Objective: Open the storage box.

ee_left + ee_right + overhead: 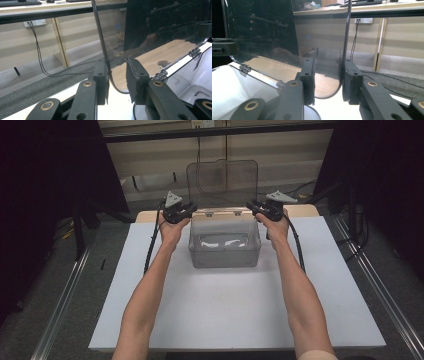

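A clear plastic box (225, 242) stood at the far middle of the white table (235, 315), its hinged transparent lid (222, 180) raised upright. The left gripper (181, 211) and right gripper (264, 210) were at the lid's lower corners. In each gripper view, the lid's edge (101, 37) (346, 37) stood between parted jaws, against one pad, ungripped.
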